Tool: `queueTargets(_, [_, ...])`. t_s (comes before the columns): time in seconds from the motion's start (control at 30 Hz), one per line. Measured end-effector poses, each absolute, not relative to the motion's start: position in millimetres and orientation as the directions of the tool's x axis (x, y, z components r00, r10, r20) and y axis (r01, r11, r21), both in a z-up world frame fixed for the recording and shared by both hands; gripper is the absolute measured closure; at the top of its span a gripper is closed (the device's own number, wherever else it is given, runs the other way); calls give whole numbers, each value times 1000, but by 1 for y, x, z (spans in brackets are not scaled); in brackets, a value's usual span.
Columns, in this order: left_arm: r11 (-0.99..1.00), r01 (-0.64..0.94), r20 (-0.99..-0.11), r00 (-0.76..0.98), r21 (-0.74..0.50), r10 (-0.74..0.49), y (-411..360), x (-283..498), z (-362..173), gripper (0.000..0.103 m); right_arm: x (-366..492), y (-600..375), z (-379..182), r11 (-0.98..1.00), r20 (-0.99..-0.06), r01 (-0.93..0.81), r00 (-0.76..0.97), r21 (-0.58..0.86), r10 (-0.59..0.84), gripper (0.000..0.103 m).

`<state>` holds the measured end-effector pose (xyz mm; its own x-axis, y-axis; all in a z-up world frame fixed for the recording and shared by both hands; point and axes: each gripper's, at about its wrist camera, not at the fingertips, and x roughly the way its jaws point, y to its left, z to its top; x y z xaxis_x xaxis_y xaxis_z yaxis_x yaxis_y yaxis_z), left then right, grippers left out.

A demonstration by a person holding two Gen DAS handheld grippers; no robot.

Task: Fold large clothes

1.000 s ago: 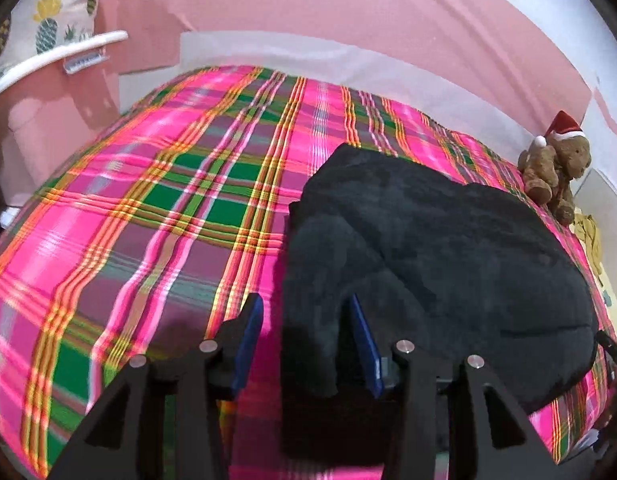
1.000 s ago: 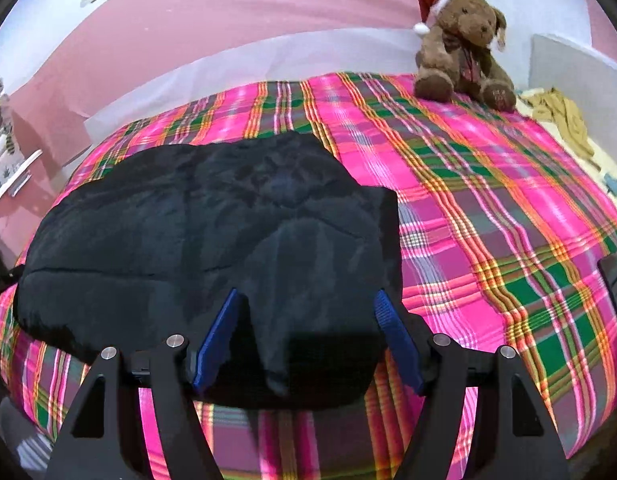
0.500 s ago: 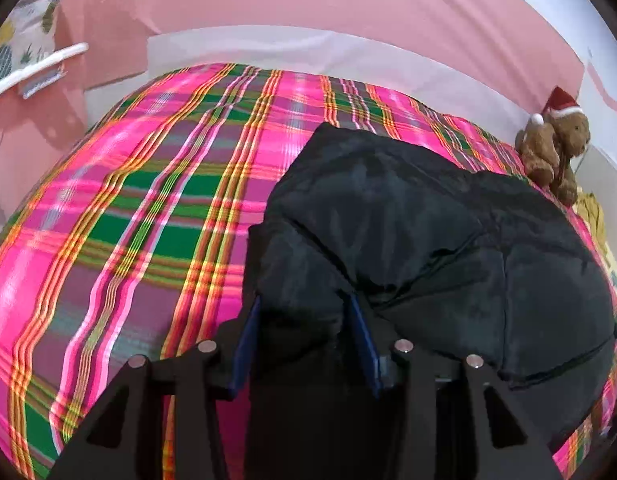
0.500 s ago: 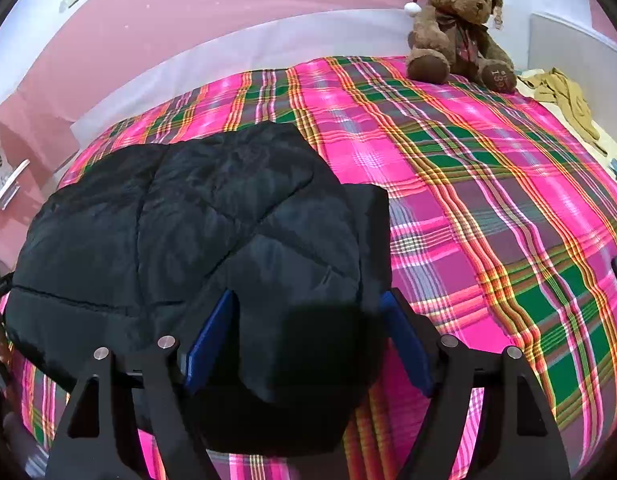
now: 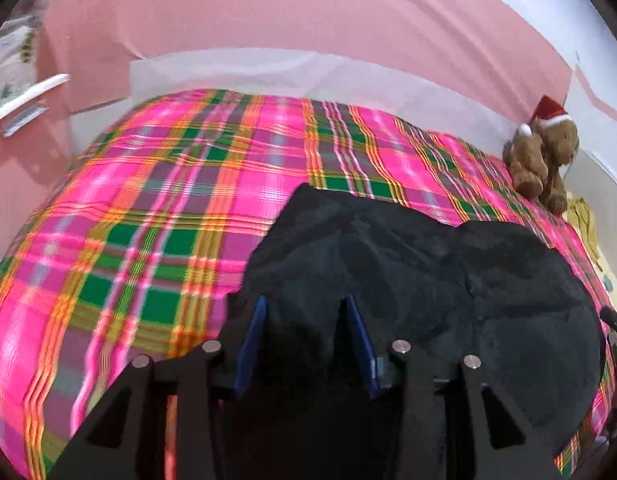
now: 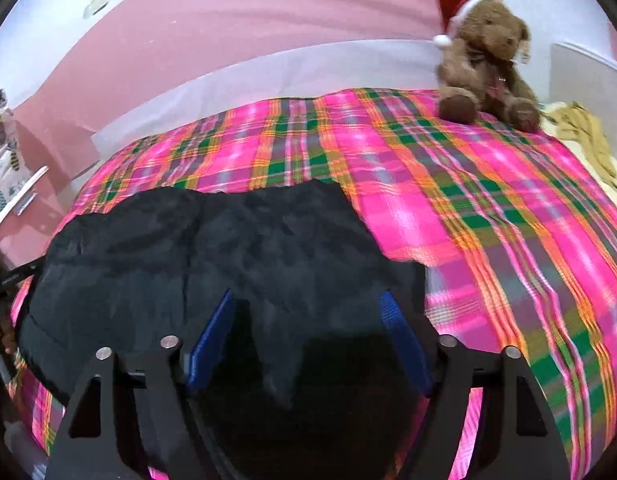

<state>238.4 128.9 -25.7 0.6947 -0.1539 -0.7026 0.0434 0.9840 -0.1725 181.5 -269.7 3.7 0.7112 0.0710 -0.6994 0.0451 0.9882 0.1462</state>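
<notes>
Both grippers are rising and tipping back from where they were a second ago, so more of the plaid bedspread (image 5: 156, 216) and the pink wall is showing beyond the jacket (image 5: 408, 264). That jacket, black, puffy and quilted with faint stitched seams, is lying in a rounded heap on the near part of the bed, its far edge forming a soft peak and its surface looking matte and slightly crumpled. Its near edge is lifting off the bedspread and draping down between the fingers of each tool. The left gripper (image 5: 304, 320) is clamping a thick fold of the jacket's left corner, jaws fairly narrow with cloth filling the gap. The right gripper (image 6: 308, 320) is straddling the jacket's (image 6: 228, 248) right corner with its blue pads set wide; fabric is hanging between them, but whether they are actually pinching it is not something I can tell. A teddy (image 6: 484, 52) in a Santa hat is sitting at the far right corner of the bed
</notes>
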Motion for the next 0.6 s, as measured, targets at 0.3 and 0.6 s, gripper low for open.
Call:
queueTargets(0.3, [987, 44, -715, 684, -154, -142, 112, 273, -54, 58, 212, -287, -50, 991, -763, 117, 646, 59, -31, 42])
queueTargets(0.6, [973, 3, -670, 724, -233, -163, 143, 239, -18, 59, 186, -296, -10, 982, -713, 145, 701, 119, -17, 41])
